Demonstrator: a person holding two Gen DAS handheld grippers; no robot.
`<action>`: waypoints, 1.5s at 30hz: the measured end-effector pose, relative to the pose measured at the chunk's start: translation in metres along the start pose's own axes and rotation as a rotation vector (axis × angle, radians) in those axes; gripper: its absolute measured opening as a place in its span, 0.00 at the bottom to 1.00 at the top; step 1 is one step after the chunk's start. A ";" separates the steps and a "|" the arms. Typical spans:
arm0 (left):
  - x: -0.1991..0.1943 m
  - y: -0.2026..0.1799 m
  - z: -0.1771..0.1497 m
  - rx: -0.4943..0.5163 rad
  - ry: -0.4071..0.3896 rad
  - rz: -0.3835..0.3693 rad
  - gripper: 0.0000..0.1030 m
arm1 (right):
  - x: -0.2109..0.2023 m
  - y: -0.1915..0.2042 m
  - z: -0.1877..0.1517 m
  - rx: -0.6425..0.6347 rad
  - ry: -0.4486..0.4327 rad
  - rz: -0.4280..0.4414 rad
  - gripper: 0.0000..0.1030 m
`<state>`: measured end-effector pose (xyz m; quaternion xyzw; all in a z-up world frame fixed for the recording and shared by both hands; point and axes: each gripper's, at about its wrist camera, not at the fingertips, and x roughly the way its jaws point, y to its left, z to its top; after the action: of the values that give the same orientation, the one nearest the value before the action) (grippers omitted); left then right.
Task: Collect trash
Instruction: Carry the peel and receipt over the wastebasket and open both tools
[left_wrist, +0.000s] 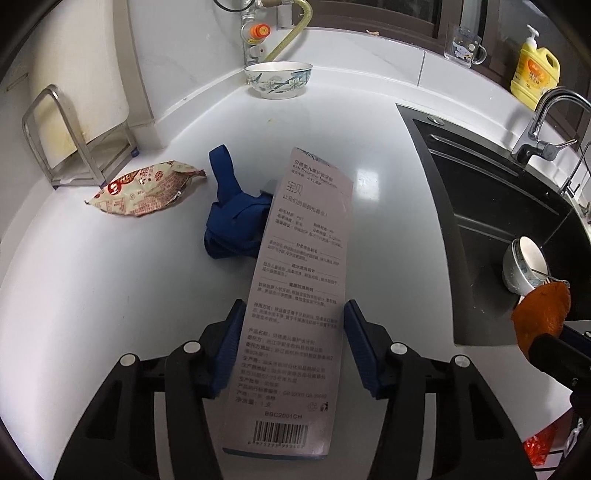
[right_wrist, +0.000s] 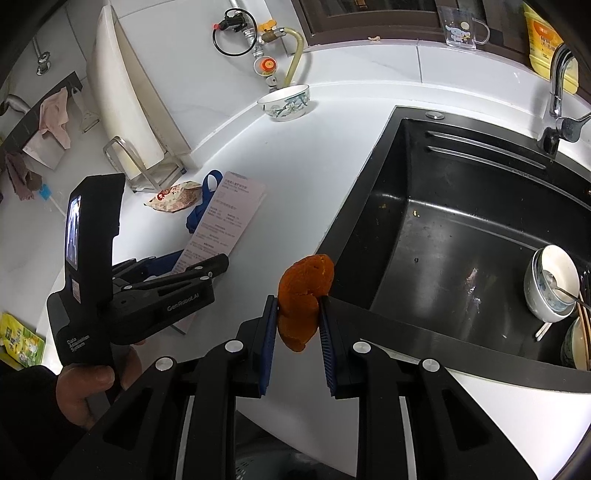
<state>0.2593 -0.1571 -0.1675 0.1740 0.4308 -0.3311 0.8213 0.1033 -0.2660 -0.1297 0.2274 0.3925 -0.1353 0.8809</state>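
My left gripper (left_wrist: 293, 314) is shut on a long pale printed packaging card (left_wrist: 295, 295), held above the white counter (left_wrist: 110, 295). The card also shows in the right wrist view (right_wrist: 225, 218), with the left gripper (right_wrist: 207, 266) around it. My right gripper (right_wrist: 298, 306) is shut on an orange peel (right_wrist: 303, 295), held at the counter's front edge beside the sink; the peel shows at the right in the left wrist view (left_wrist: 541, 317). A crumpled snack wrapper (left_wrist: 144, 192) and a blue crumpled item (left_wrist: 232, 218) lie on the counter.
A flowered bowl (left_wrist: 279, 79) stands at the back. A metal rack (left_wrist: 70, 140) holds a white board at left. The black sink (right_wrist: 461, 236) holds a bowl with spoon (right_wrist: 554, 288). Faucet (left_wrist: 546, 122), yellow soap bottle (left_wrist: 533, 72) and a clear cup (left_wrist: 463, 46) stand behind.
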 end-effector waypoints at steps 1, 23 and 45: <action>-0.003 0.000 -0.001 -0.002 -0.002 0.000 0.51 | -0.001 0.001 -0.001 -0.002 0.000 0.001 0.21; -0.088 -0.007 -0.030 -0.049 -0.075 -0.022 0.51 | -0.046 0.022 -0.014 -0.044 -0.035 0.042 0.21; -0.184 -0.058 -0.103 -0.191 -0.093 0.103 0.51 | -0.111 0.005 -0.067 -0.208 0.044 0.202 0.21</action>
<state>0.0829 -0.0671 -0.0752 0.1012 0.4122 -0.2537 0.8692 -0.0094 -0.2207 -0.0846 0.1762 0.3987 0.0003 0.9000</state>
